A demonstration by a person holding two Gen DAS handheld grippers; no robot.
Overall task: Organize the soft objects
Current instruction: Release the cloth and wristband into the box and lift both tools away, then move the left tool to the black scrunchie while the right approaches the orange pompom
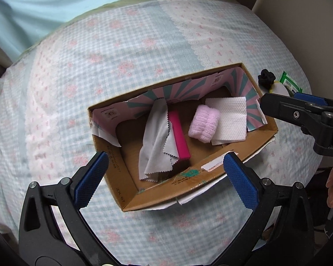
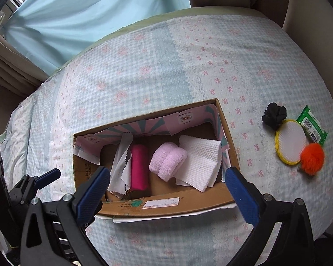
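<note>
Gingham bedspread [image 2: 144, 66] beneath curtain [image 2: 89, 11].

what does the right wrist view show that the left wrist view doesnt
Only the right wrist view: the orange pompom and the whole yellow-rimmed round pad, which the left view shows only as a sliver behind the right gripper; also the window corner at top left.

Only the left wrist view: part of a hand at the right edge.

Both: the cardboard box holding the grey cloths, magenta roll, pink fluffy roll and white paper towels; the black scrunchie and green packet outside.
</note>
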